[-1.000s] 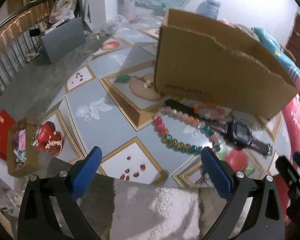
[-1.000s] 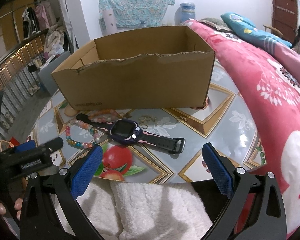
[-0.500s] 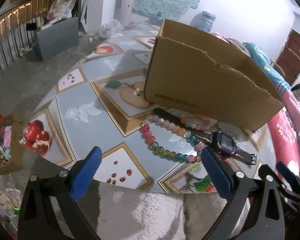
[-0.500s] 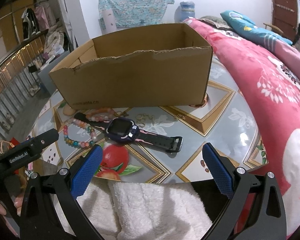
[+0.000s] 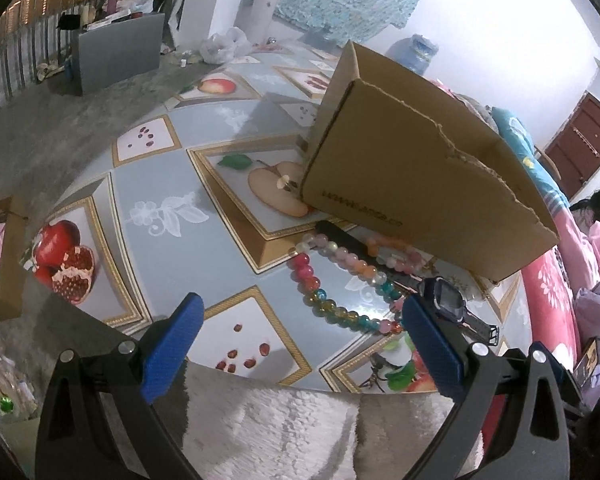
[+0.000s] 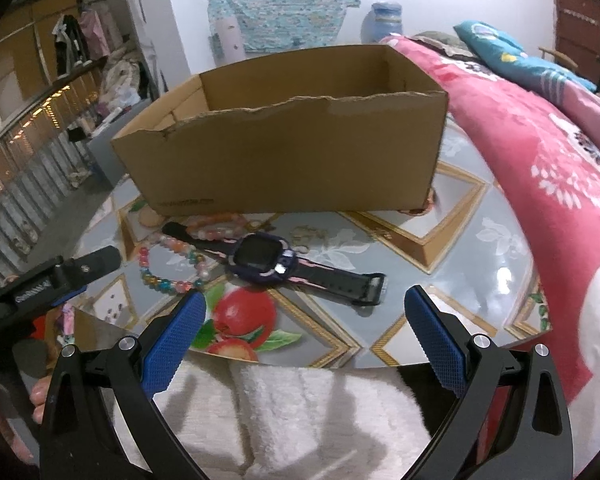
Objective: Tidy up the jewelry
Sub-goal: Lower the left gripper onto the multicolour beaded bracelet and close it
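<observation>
Two grippers hover at the near edge of the worktop [image 6: 452,240], whose glossy cover is printed with fruit panels. At far left in the right wrist view, the left gripper [image 6: 66,276] enters as a black bar, with fingers of the person's hand [image 6: 40,394] visible below it; in its own view the left gripper [image 5: 300,344] has its jaws spread wide and holding nothing. Just right of it lies a multicoloured bead bracelet [image 6: 168,268], forming a loop on the worktop. A smaller orange-pink bead bracelet [image 6: 216,226] lies on the far side of that loop, close to the box. A dark smartwatch [image 6: 262,258] lies flat across the centre, its strap running from beside the small bracelet rightward to a buckle end [image 6: 374,288]; one strap passes among the beads. Beyond these stands an open cardboard box [image 6: 292,160] with a torn top rim; its interior is not visible. The right gripper [image 6: 302,336] sits nearest the viewer, jaws wide apart and empty, above a white fleecy cloth [image 6: 300,412]. At far right lies a red floral blanket [image 6: 560,184].
</observation>
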Available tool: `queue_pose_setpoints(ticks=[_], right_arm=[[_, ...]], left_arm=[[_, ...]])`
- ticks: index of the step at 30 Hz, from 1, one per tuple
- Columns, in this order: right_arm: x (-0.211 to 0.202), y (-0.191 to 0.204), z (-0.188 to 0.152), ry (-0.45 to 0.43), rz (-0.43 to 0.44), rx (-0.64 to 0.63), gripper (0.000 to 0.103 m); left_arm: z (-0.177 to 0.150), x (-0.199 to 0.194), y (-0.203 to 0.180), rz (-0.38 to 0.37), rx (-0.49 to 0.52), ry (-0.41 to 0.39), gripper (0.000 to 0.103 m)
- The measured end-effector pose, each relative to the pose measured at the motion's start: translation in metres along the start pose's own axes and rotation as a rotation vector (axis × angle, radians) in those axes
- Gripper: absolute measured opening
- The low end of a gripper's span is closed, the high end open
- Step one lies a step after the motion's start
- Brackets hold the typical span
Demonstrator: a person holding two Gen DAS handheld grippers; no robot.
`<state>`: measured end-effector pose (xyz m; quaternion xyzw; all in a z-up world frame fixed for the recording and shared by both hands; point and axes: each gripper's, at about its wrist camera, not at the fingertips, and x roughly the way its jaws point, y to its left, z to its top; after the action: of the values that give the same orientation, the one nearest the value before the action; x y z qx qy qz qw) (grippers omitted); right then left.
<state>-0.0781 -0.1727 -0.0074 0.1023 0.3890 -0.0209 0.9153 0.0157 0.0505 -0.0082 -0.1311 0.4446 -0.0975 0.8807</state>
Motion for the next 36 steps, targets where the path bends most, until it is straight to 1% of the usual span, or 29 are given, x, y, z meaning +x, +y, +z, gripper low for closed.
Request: queue_pose_setpoints(ticks=[2,4,6,8,9,11,13,14,15,16,17,19,21,23,25,26,28,29,31,32,33,35,36], right_arm=[[0.0,0.001,0.001,0.0,0.04,0.006,0.095],[0.0,0.002,0.002,0.001,0.099,0.019,0.094],[0.001,0.004,0.003,0.007,0.15,0.029,0.088],[0.004,0.007,0.005,0.019,0.201,0.036,0.085],[0.006,0.009,0.007,0.032,0.24,0.046,0.081],[0.014,0.014,0.009,0.066,0.302,0.066,0.077],[0.022,0.017,0.011,0.102,0.346,0.09,0.068],[0.027,0.018,0.012,0.123,0.363,0.104,0.065],[0.033,0.019,0.013,0.143,0.376,0.117,0.06],[0.036,0.02,0.014,0.155,0.385,0.125,0.054],[0.042,0.022,0.015,0.175,0.393,0.13,0.051],[0.049,0.024,0.016,0.198,0.401,0.133,0.043],[0.054,0.028,0.017,0.214,0.405,0.127,0.038],[0.058,0.032,0.018,0.222,0.39,0.107,0.035],[0.061,0.036,0.017,0.227,0.368,0.085,0.031],[0.062,0.038,0.016,0.23,0.352,0.069,0.031],[0.065,0.039,0.016,0.239,0.336,0.054,0.029],[0.065,0.039,0.015,0.243,0.33,0.05,0.028],[0.066,0.04,0.015,0.245,0.312,0.036,0.027],[0.066,0.041,0.015,0.245,0.306,0.029,0.027],[0.067,0.043,0.016,0.244,0.301,0.019,0.026],[0.067,0.044,0.018,0.244,0.289,0.008,0.025],[0.068,0.045,0.018,0.243,0.283,0.001,0.024]], left_arm=[[0.0,-0.001,0.001,-0.002,0.013,-0.006,0.097],[0.001,-0.002,0.002,0.006,0.041,-0.015,0.097],[0.002,-0.003,0.003,0.034,0.075,-0.026,0.097],[0.003,-0.004,0.004,0.068,0.112,-0.04,0.097],[0.003,-0.003,0.006,0.079,0.126,-0.044,0.097],[0.005,-0.002,0.008,0.093,0.152,-0.05,0.097],[0.007,0.0,0.01,0.094,0.182,-0.054,0.097],[0.009,0.002,0.011,0.087,0.196,-0.055,0.097],[0.01,0.003,0.011,0.081,0.203,-0.055,0.097],[0.013,0.005,0.012,0.065,0.214,-0.052,0.097],[0.015,0.007,0.013,0.048,0.22,-0.047,0.097],[0.018,0.011,0.012,0.018,0.232,-0.042,0.095],[0.022,0.016,0.011,-0.016,0.25,-0.032,0.09],[0.024,0.021,0.008,-0.033,0.269,-0.02,0.085],[0.027,0.028,0.006,-0.048,0.283,-0.001,0.077],[0.028,0.032,0.004,-0.056,0.292,0.011,0.074],[0.029,0.039,0.0,-0.065,0.314,0.027,0.065],[0.029,0.042,-0.002,-0.066,0.326,0.036,0.062],[0.03,0.048,-0.006,-0.064,0.359,0.059,0.053],[0.03,0.05,-0.008,-0.06,0.372,0.065,0.05],[0.029,0.052,-0.01,-0.054,0.389,0.073,0.046],[0.029,0.055,-0.015,-0.033,0.433,0.079,0.042],[0.029,0.056,-0.017,-0.028,0.446,0.083,0.037]])
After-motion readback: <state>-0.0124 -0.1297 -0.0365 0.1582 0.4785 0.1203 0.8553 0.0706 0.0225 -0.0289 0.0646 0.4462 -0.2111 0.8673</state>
